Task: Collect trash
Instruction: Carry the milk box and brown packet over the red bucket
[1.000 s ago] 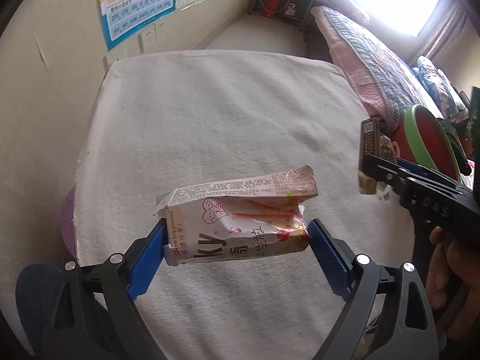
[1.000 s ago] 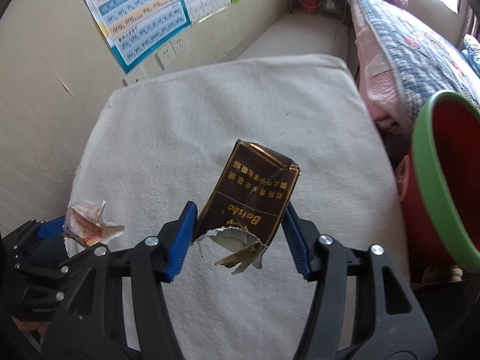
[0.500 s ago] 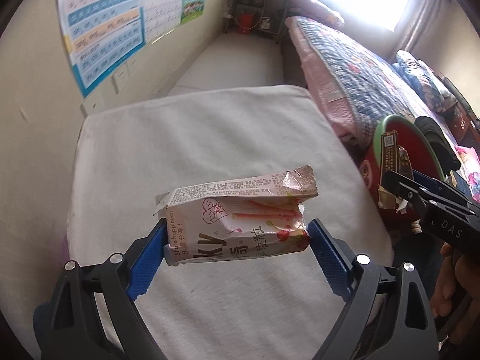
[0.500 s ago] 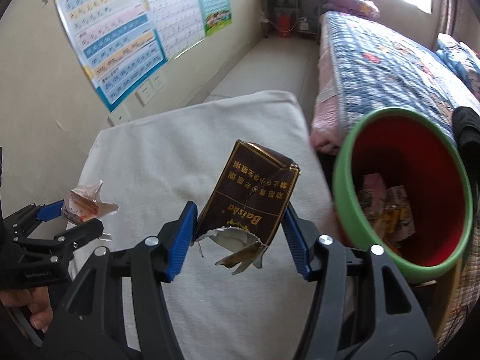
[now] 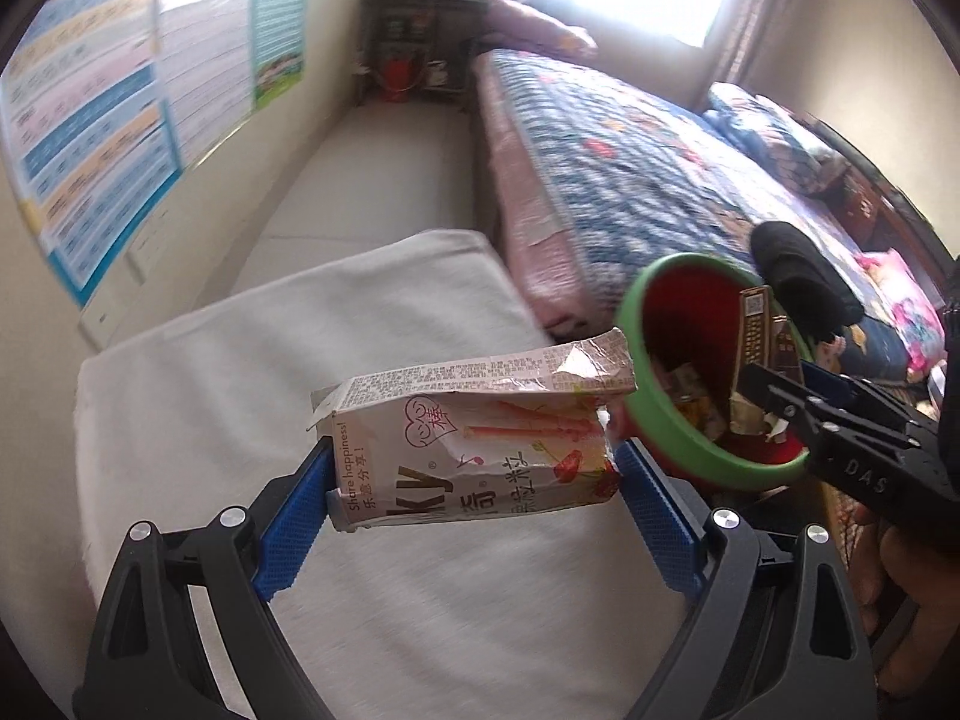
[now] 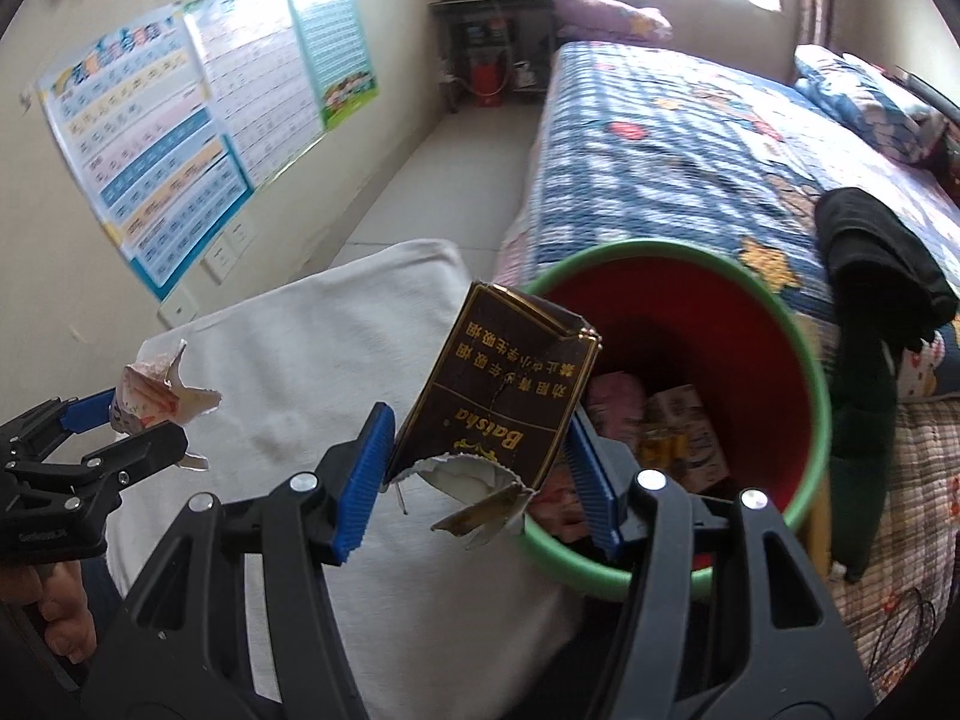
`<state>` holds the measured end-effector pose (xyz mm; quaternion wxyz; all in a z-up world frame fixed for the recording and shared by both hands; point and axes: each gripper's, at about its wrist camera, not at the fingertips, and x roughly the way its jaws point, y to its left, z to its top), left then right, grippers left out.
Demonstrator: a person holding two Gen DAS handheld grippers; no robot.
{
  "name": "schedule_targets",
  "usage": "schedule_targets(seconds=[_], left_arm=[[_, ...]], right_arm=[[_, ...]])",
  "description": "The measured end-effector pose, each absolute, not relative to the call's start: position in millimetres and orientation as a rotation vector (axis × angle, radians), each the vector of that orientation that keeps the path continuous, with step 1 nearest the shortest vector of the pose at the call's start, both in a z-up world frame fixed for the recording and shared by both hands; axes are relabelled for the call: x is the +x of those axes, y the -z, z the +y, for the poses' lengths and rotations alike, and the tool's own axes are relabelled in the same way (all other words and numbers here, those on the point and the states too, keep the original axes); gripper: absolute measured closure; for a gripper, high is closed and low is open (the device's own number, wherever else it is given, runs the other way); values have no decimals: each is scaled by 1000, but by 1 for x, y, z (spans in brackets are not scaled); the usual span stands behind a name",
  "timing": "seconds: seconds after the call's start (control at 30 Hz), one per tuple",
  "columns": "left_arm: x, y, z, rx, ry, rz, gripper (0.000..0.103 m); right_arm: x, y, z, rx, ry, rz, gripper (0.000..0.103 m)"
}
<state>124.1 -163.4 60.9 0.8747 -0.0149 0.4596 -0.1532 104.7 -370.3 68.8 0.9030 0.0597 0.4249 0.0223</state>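
left wrist view: left tongs (image 5: 474,471) clamp a torn pink snack box (image 5: 474,429) by its two ends, held in the air above the white padded surface (image 5: 252,396). the green-rimmed red bin (image 5: 672,420) sits just right of the box, beside the bed (image 5: 630,168), w/ some trash already inside. the right tongs (image 5: 768,384) show at the right edge, carrying a dark pack over the bin's mouth.

right wrist view: right tongs (image 6: 480,468) are closed on a dark brown cigarette pack (image 6: 504,402), torn foil hanging from its lower end. pack looks to be over the near-left rim of the bin (image 6: 816,408), not clearly over the centre. left tongs (image 6: 120,420) w/ the pink box sit far left, over the surface, well apart from the bin.

risks, as i judge: letting go now could bounce the pack off the rim and onto the surface or floor, since it's near the edge. loose foil may snag on a blue pad. the left box is wide vs. the opening, so it could catch on the rim. both tongs heading to one opening could collide.
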Motion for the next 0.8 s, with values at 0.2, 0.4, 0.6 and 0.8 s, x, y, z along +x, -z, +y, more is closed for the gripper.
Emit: schedule_targets(seconds=[0.2, 0.4, 0.6, 0.8], left_arm=[[130, -72, -208, -5, 397, 945, 16], [131, -77, -244, 22, 462, 941, 16], [131, -79, -267, 27, 508, 943, 16], [131, -79, -281, 23, 539, 956, 16]], right_arm=[[101, -73, -406, 146, 6, 868, 47], [97, -77, -436, 169, 46, 858, 47], [96, -78, -456, 190, 59, 857, 47], [98, -79, -467, 199, 43, 866, 47]])
